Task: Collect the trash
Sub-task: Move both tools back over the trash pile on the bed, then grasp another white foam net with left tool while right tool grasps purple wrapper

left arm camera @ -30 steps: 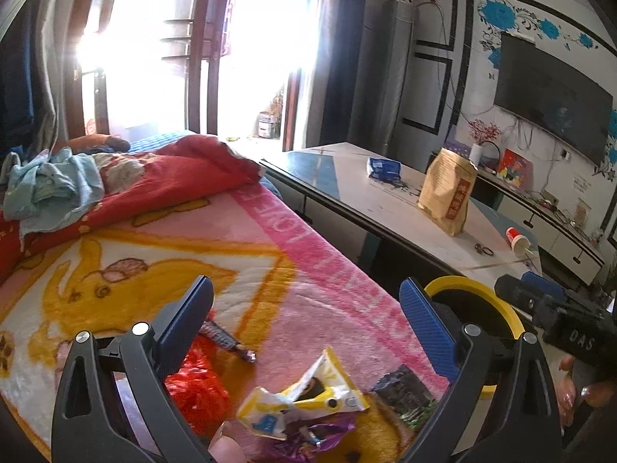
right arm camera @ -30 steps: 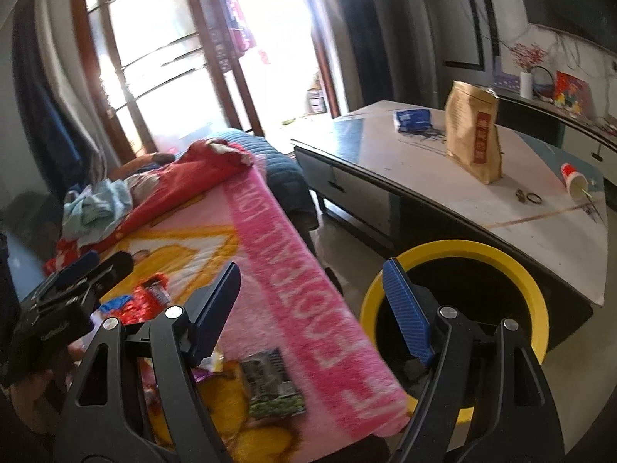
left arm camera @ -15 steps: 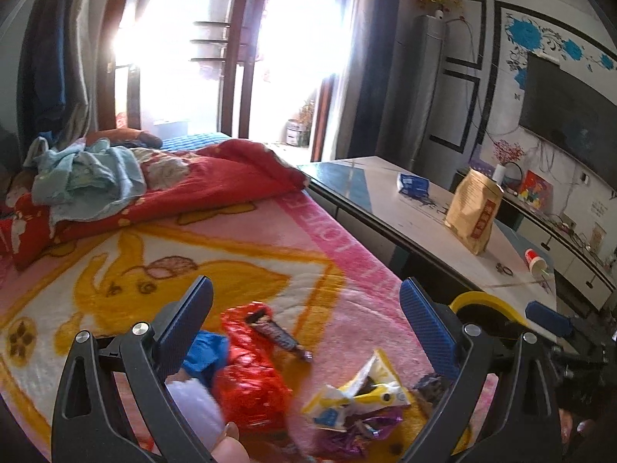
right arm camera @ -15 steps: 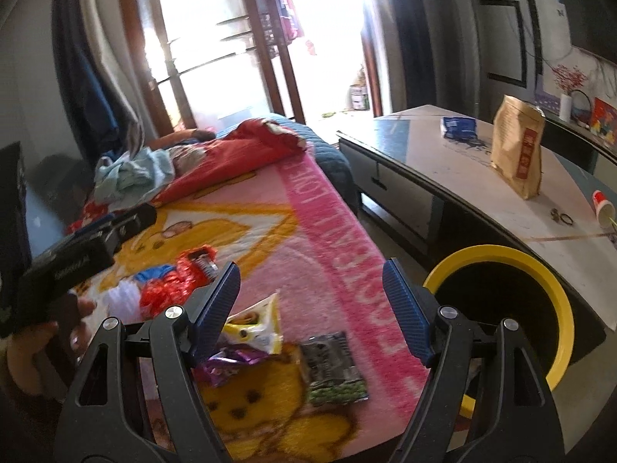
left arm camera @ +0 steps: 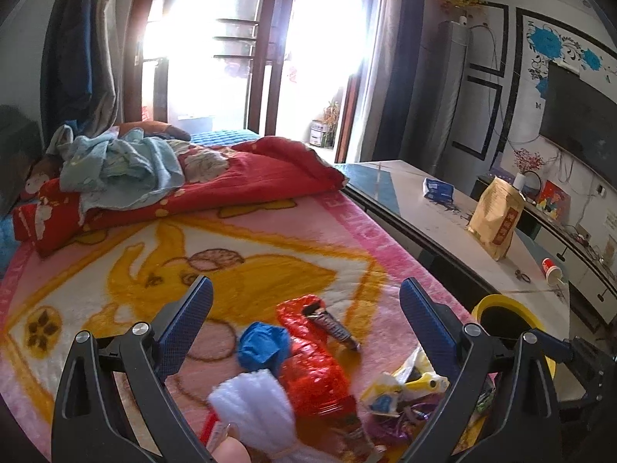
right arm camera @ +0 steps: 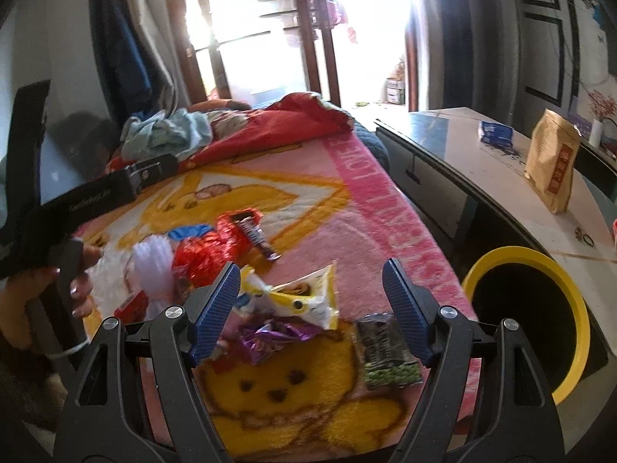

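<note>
Fingers of the left gripper [left arm camera: 304, 310] gape wide, gripping nothing, above the red wrapper [left arm camera: 314, 366] on the blanket [left arm camera: 115, 270]. Right gripper [right arm camera: 310, 303] likewise spread, empty, over the yellow wrapper [right arm camera: 304, 301]; yellow-rimmed bin [right arm camera: 578, 308] stands rightward.

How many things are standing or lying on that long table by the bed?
4 clear: blue packet at the far end, brown paper bag mid-table, small dark item, red-and-white cup nearest. Others may be hidden.
</note>
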Tool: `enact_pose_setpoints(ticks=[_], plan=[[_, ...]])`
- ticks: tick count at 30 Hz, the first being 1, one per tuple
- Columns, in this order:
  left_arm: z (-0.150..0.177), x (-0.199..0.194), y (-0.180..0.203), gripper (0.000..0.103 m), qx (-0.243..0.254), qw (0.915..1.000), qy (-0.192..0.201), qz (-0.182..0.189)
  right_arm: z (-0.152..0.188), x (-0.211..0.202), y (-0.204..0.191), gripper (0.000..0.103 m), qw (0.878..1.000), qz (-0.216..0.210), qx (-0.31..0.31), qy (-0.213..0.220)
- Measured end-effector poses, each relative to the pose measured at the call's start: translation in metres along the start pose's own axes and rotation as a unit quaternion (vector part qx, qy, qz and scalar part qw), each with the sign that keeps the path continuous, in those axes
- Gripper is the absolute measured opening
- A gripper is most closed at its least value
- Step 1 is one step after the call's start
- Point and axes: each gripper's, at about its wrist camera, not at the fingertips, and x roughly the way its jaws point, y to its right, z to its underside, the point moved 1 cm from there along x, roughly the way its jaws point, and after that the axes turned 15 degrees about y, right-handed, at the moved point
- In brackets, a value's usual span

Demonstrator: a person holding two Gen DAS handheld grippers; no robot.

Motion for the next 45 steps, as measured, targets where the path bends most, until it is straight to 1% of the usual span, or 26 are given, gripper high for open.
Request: enact_pose_setpoints(ticks=[6, 13, 19, 22, 24, 27, 30, 31, 32, 33, 38, 43, 44, 45], plan=[[0.004, -0.004, -0.021, 0.094, -0.003, 0.9998, -0.007, -0.017, 0.012, 0.006, -0.019, 0.068, 0.999, -0.019, -0.027, -0.015], [0.016, -0.006, -0.051, 0.094, -0.015, 0.9989, -0.03, -0.034, 0.033, 0.016, -0.031, 0.068, 0.997, -0.026, -0.059, -0.041], [0.029, -0.006, -0.067, 0.094, -0.028, 0.9978, -0.052, -0.031, 0.047, 0.027, -0.036, 0.062, 0.995, -0.026, -0.077, -0.059], [0.036, -0.005, -0.073, 0.094, -0.039, 0.9968, -0.065, -0.024, 0.052, 0.031, -0.038, 0.055, 0.994, -0.024, -0.086, -0.065], [0.04, -0.004, -0.075, 0.094, -0.046, 0.9961, -0.073, -0.019, 0.055, 0.033, -0.039, 0.052, 0.993, -0.024, -0.091, -0.067], [0.047, -0.002, -0.074, 0.094, -0.051, 0.9952, -0.084, -0.005, 0.059, 0.038, -0.039, 0.043, 0.992, -0.021, -0.101, -0.07], [0.054, 0.001, -0.073, 0.093, -0.059, 0.9933, -0.099, 0.007, 0.063, 0.042, -0.038, 0.033, 0.991, -0.023, -0.105, -0.076], [0.056, 0.001, -0.073, 0.092, -0.061, 0.9929, -0.102, 0.009, 0.065, 0.044, -0.037, 0.028, 0.991, -0.024, -0.106, -0.08], [0.058, 0.003, -0.073, 0.091, -0.063, 0.9922, -0.107, 0.013, 0.066, 0.045, -0.037, 0.025, 0.991, -0.023, -0.107, -0.082], [0.059, 0.004, -0.073, 0.087, -0.063, 0.9915, -0.113, 0.015, 0.067, 0.045, -0.036, 0.024, 0.991, -0.022, -0.108, -0.082], [0.068, 0.01, -0.069, 0.078, -0.068, 0.9884, -0.133, 0.027, 0.067, 0.046, -0.033, 0.024, 0.992, -0.027, -0.096, -0.083], [0.073, 0.013, -0.065, 0.062, -0.075, 0.9854, -0.148, 0.037, 0.067, 0.046, -0.031, 0.023, 0.992, -0.031, -0.088, -0.086], [0.073, 0.014, -0.064, 0.057, -0.076, 0.985, -0.15, 0.04, 0.067, 0.046, -0.03, 0.018, 0.992, -0.033, -0.085, -0.087], [0.073, 0.014, -0.063, 0.055, -0.075, 0.9848, -0.151, 0.043, 0.067, 0.047, -0.03, 0.013, 0.992, -0.037, -0.082, -0.089]])
